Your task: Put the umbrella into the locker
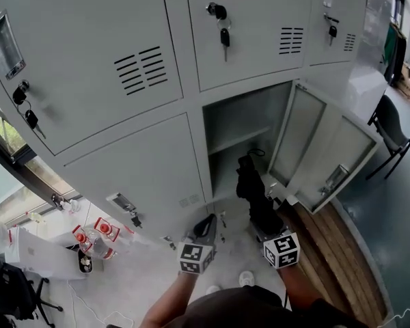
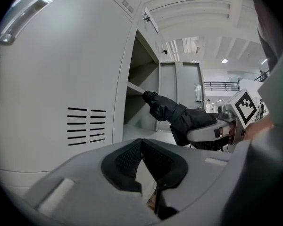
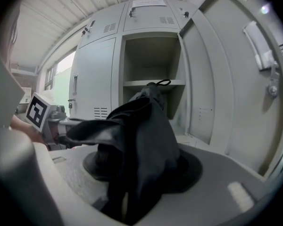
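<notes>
The right gripper (image 1: 266, 229) has its jaws clamped on a black folded umbrella (image 1: 250, 183), tip at the open locker (image 1: 240, 123) mouth. The left gripper (image 2: 144, 166) jaws seem together, empty.

**Umbrella ahead of the right claw, at the locker's mouth**

The umbrella (image 1: 254, 191) sits between the jaws of the right claw (image 1: 265, 225) and runs forward from it. Its far end is at the mouth of the open locker (image 1: 240, 115), near the front edge of the shelf (image 1: 238, 141). The swung-out door (image 1: 313, 145) stands to that claw's right. The left claw (image 1: 206, 228) is just beside it on the left, with a closed locker door (image 1: 140, 176) ahead.
</notes>
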